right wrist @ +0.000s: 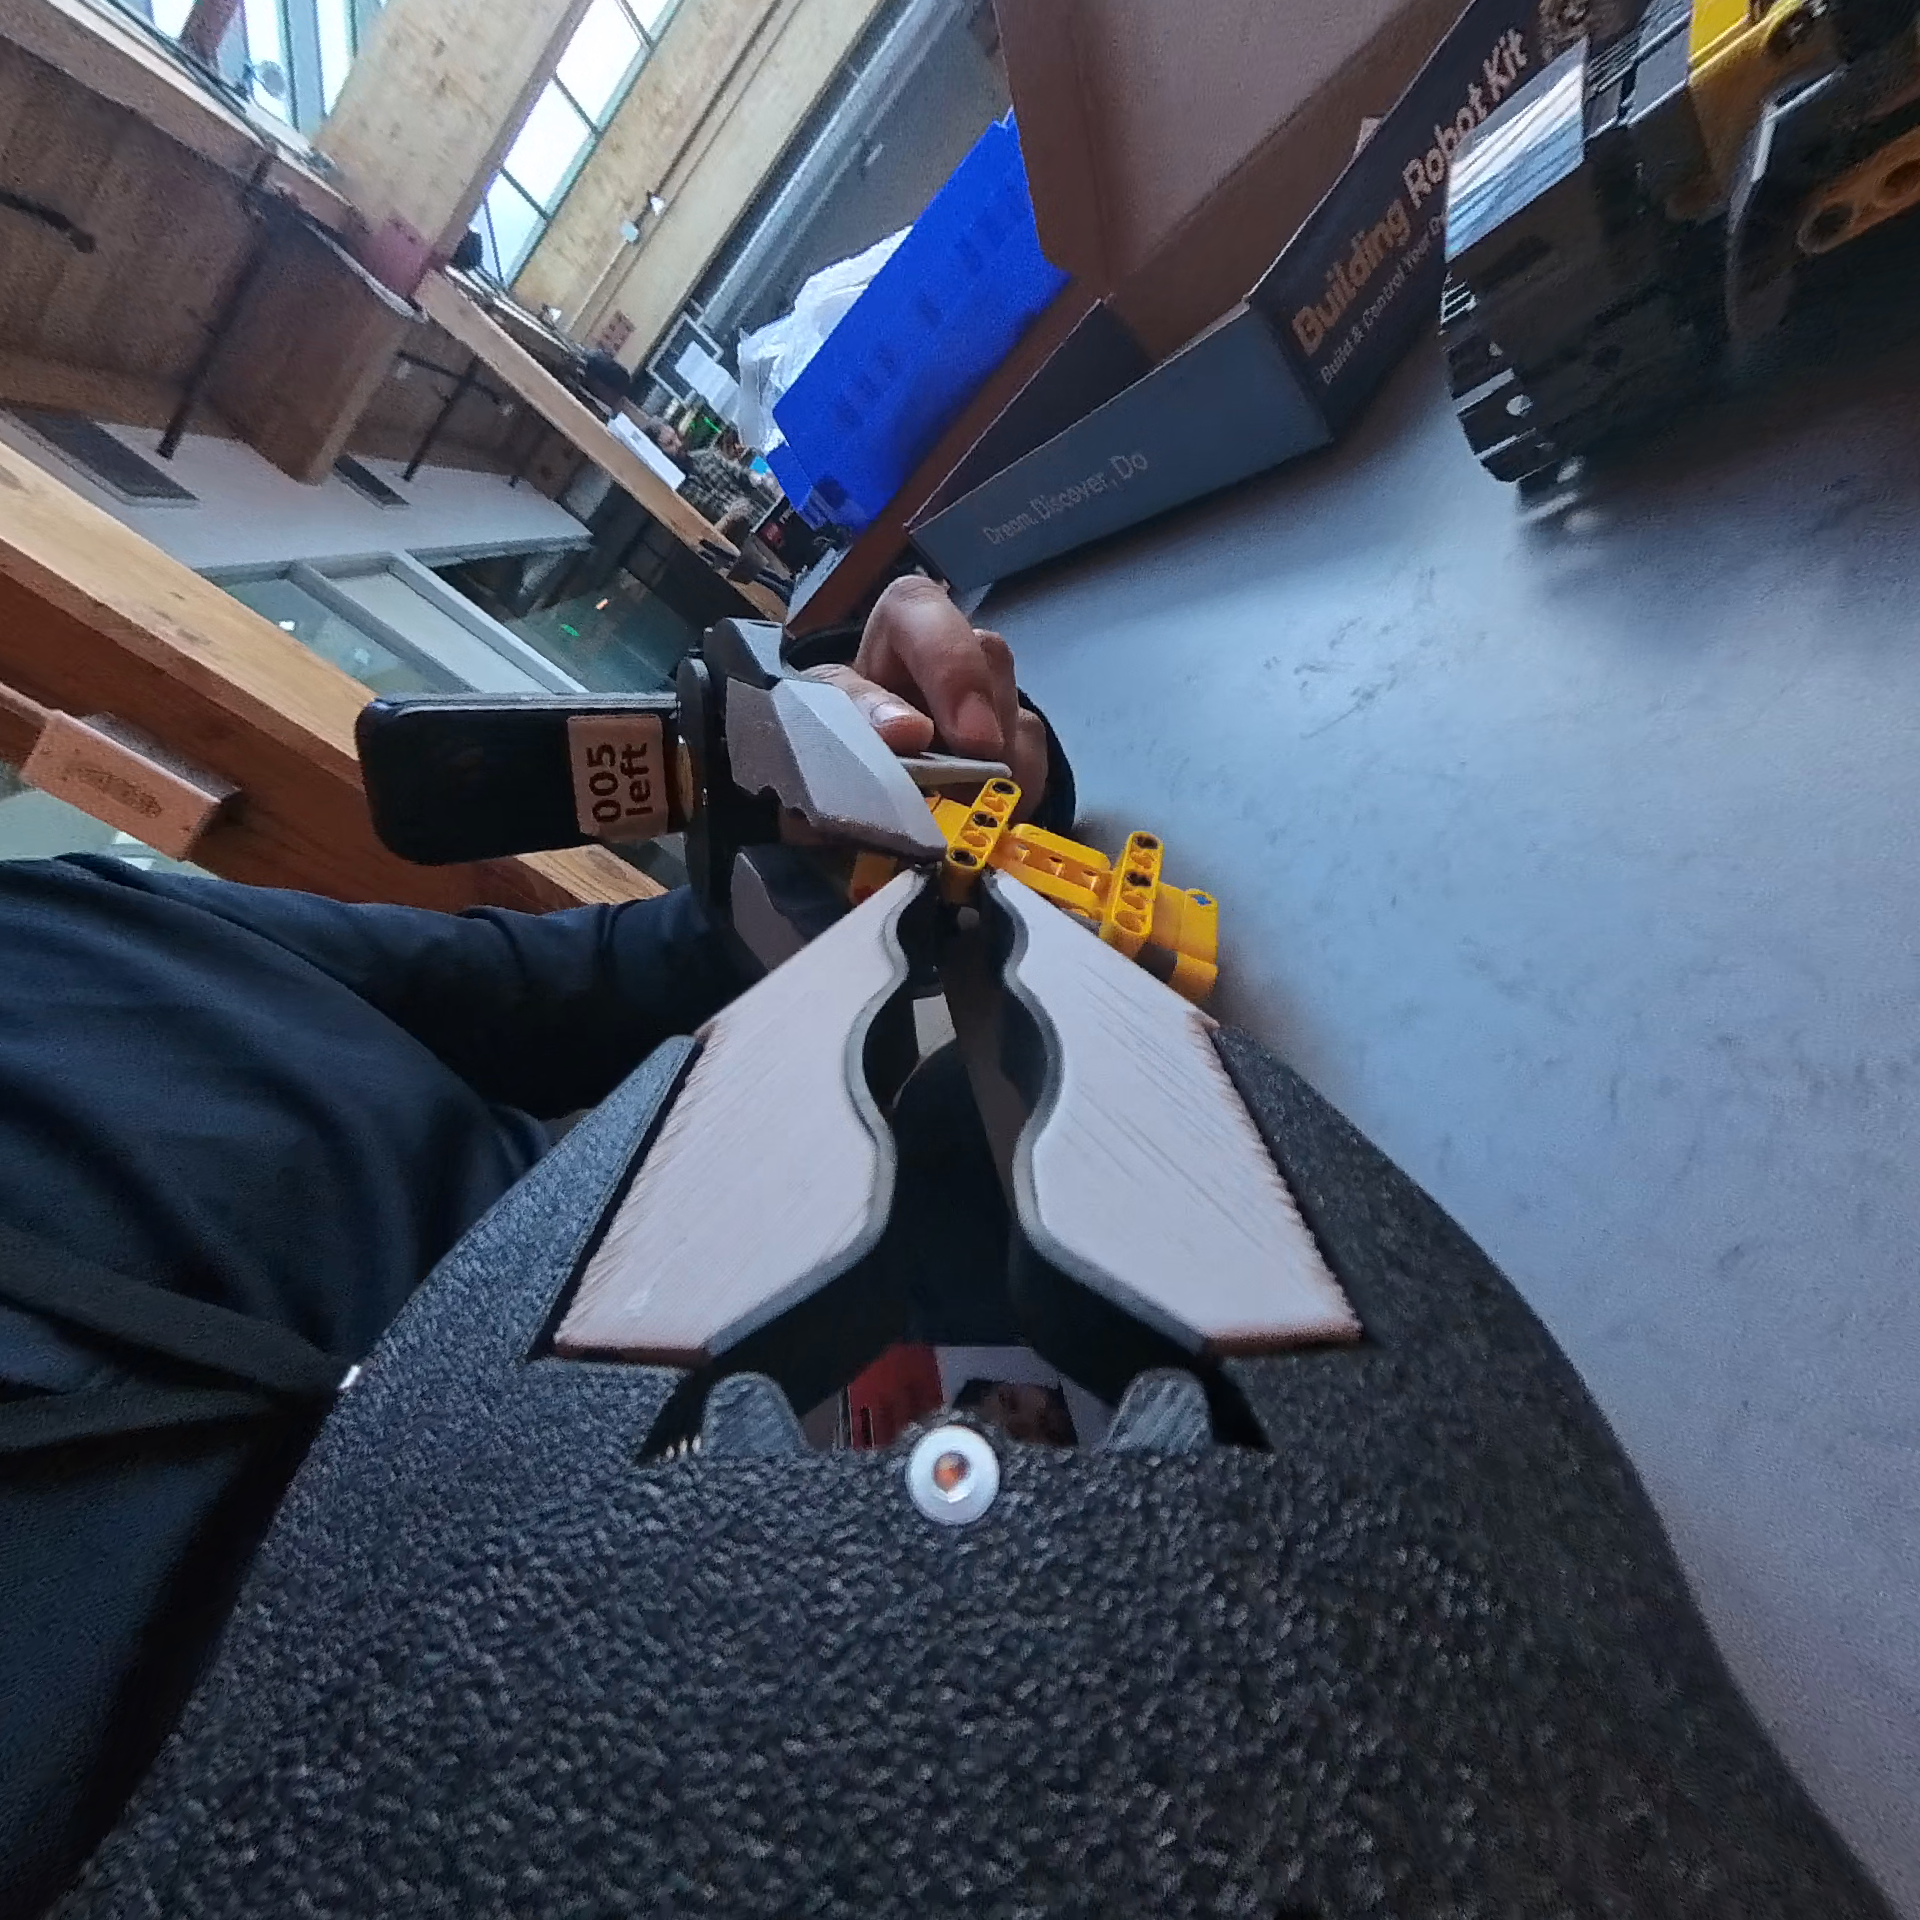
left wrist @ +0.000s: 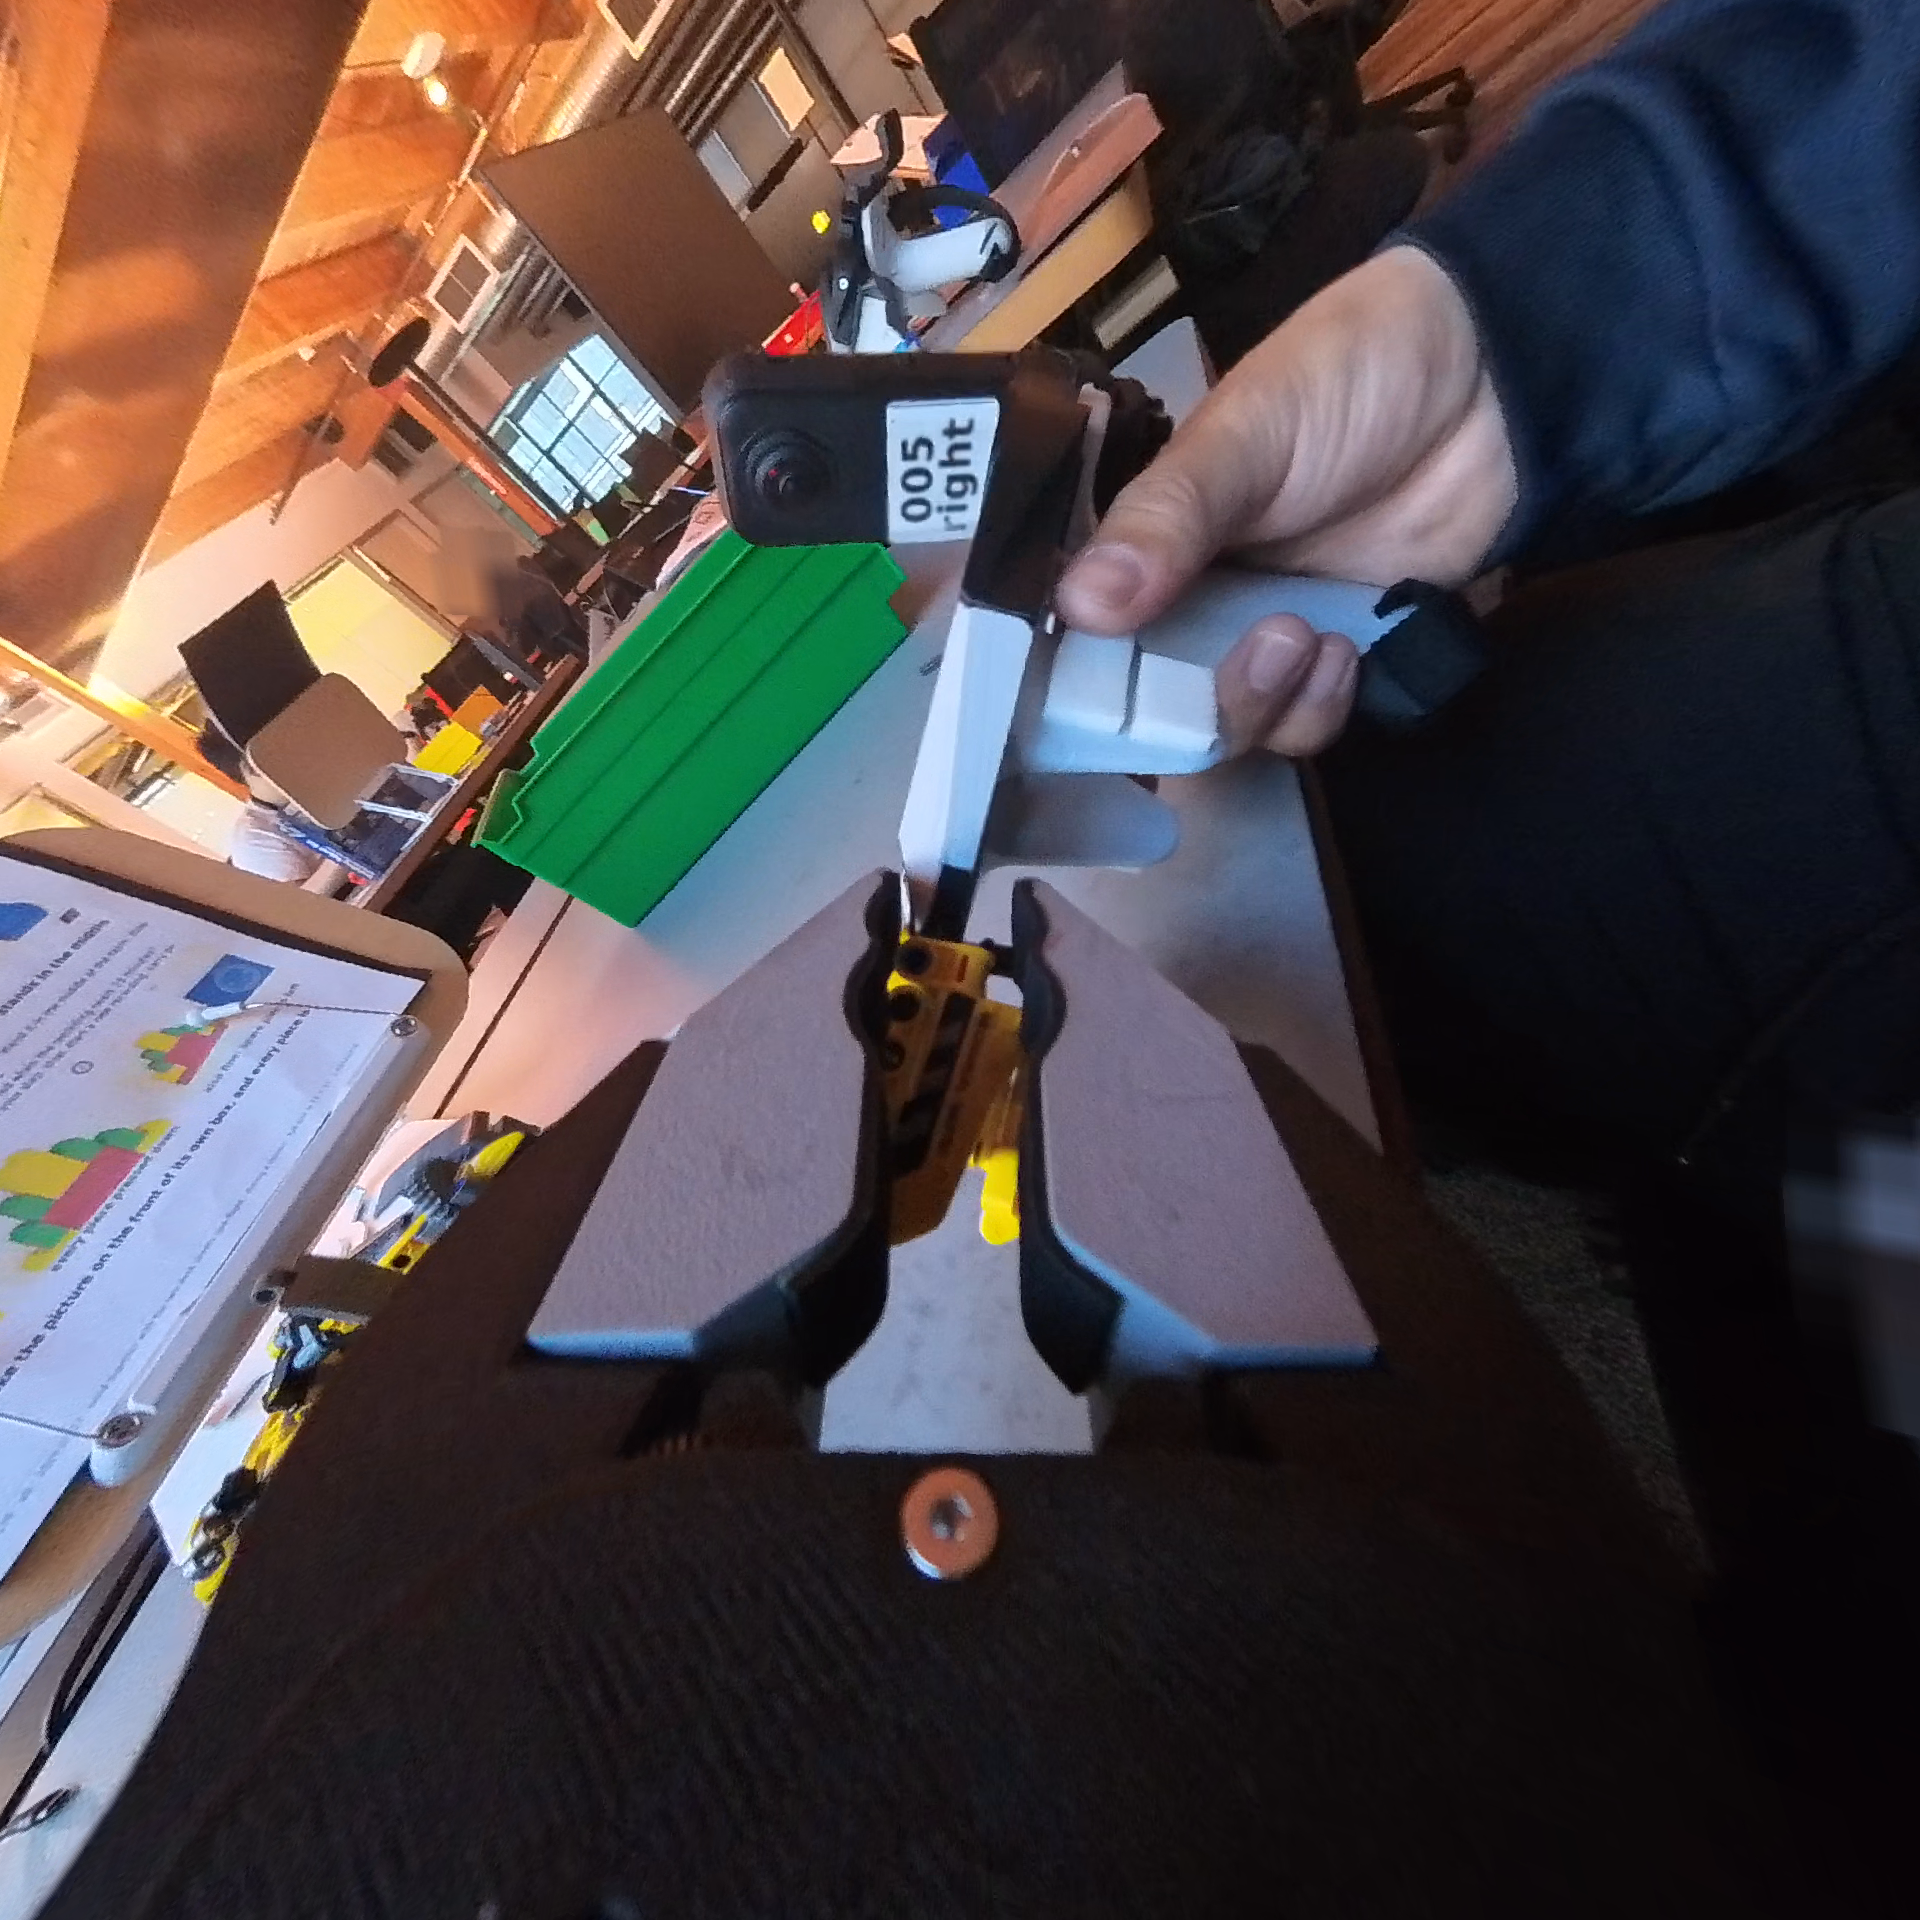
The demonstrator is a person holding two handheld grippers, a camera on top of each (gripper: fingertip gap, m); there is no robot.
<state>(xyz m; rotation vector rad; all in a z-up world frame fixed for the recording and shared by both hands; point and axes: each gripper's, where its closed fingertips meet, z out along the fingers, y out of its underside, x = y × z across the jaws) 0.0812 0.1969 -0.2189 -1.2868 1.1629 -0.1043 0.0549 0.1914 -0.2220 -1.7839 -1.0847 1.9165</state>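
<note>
Print shows on a white label (left wrist: 940, 473), a tan label (right wrist: 618, 774), a dark box (right wrist: 1351, 291) and a picture sheet (left wrist: 156, 1143).

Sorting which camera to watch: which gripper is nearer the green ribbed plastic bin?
Right, apparently. The right gripper shows just in front of the green ribbed plastic bin; the left gripper lies nearer the camera, shut on the yellow beam-and-pin toy assembly.

A yellow building-brick assembly (left wrist: 940, 1081), made of perforated beams with black pins, is clamped between the left gripper (left wrist: 948, 935)'s fingers (left wrist: 873, 997) above the grey counter (right wrist: 1507, 831). The right gripper (right wrist: 951, 899) meets it from the opposite side, its fingers (right wrist: 1023, 935) closed on a thin dark piece at one upright beam.
</note>
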